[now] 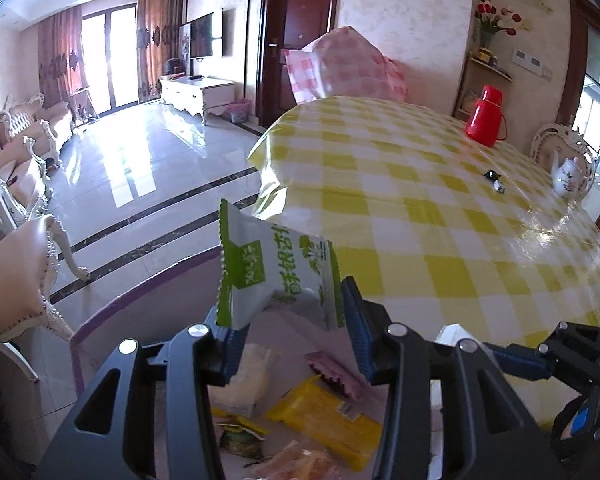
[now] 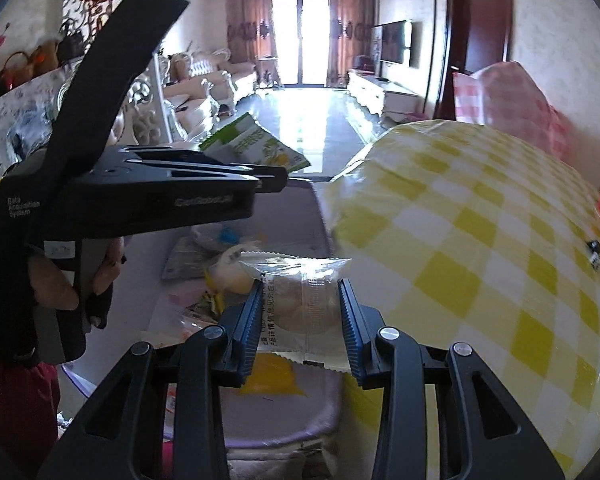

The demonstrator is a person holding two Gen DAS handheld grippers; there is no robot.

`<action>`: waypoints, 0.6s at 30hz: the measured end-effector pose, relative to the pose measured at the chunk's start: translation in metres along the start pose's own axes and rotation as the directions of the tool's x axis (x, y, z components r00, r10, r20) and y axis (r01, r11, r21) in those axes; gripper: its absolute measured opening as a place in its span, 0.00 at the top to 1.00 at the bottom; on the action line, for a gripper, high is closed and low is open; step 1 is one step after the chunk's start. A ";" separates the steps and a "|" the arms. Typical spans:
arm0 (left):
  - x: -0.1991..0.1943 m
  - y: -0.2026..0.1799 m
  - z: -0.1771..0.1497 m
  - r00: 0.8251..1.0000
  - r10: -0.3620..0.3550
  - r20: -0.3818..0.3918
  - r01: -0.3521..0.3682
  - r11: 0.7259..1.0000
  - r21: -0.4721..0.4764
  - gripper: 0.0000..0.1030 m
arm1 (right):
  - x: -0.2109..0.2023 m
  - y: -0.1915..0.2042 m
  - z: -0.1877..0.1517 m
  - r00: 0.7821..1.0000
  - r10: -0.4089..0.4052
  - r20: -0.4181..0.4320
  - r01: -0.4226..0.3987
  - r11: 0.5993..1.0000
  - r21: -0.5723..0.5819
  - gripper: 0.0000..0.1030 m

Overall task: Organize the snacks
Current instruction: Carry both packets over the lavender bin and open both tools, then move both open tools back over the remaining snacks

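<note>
Sorting looks well underway. Left tongs [image 1: 296, 336] clamp a green-and-white snack packet [image 1: 276, 276] over a lilac bin [image 1: 100, 320] that already holds a yellow packet [image 1: 328, 420] and other wrappers. Right tongs [image 2: 300, 328] clamp a clear-wrapped pastry [image 2: 300, 300] at the bin's edge, beside the yellow-checked table [image 2: 480, 240]. Neither packet dropped yet.

Left view alone shows the red thermos [image 1: 485, 116], the teapot [image 1: 568, 178] and the bin's contents clearly. Right view alone shows the person's hand [image 2: 56, 280] on the left tool.

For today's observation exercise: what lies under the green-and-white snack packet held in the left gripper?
Under the green-and-white snack packet sits a purple bin holding a yellow packet and other wrapped snacks. The gripper's frame hides the rest.
</note>
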State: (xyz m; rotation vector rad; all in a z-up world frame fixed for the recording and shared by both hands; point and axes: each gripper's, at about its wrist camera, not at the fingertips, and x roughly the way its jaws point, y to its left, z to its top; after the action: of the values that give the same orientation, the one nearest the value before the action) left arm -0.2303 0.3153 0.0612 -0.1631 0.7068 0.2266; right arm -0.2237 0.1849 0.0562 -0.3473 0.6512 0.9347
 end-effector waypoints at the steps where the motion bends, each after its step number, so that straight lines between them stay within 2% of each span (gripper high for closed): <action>1: 0.000 0.001 0.000 1.000 0.005 -0.004 -0.005 1.000 0.002 0.56 | 0.002 0.005 0.002 1.000 0.011 -0.002 -0.011 1.000 -0.009 0.65; 5: -0.002 0.013 0.000 0.999 0.048 -0.018 -0.048 0.999 0.000 0.56 | 0.005 0.021 0.004 0.999 0.052 -0.002 -0.052 0.998 -0.046 0.64; 7: -0.005 0.019 0.000 0.998 0.058 -0.022 -0.058 0.998 -0.009 0.47 | 0.004 0.027 0.000 0.993 0.114 0.001 -0.114 0.991 -0.066 0.63; 9: -0.010 0.022 0.002 0.997 0.078 -0.001 -0.078 0.997 -0.028 0.17 | 0.000 0.026 -0.003 0.990 0.141 0.006 -0.140 0.987 -0.083 0.51; 10: -0.013 0.021 0.004 0.995 0.093 0.017 -0.093 0.995 -0.035 0.15 | -0.006 0.020 -0.004 0.990 0.137 0.034 -0.135 0.988 -0.074 0.42; 12: -0.020 0.017 0.007 0.990 0.127 0.055 -0.125 0.991 -0.039 0.05 | -0.018 0.004 -0.005 0.989 0.124 0.081 -0.121 0.992 -0.034 0.40; 14: -0.028 0.006 0.010 0.982 0.163 0.099 -0.161 0.987 -0.022 0.02 | -0.030 -0.023 -0.008 0.990 0.085 0.109 -0.088 0.996 0.024 0.40; 18: -0.023 -0.032 0.016 0.989 0.114 0.094 -0.119 0.991 0.056 0.02 | -0.059 -0.082 -0.023 0.990 -0.025 0.140 0.005 0.989 0.145 0.39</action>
State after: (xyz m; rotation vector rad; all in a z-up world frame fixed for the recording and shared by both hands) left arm -0.2289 0.2845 0.0901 -0.0524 0.6330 0.3216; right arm -0.1892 0.0900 0.0772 -0.1546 0.5811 0.8838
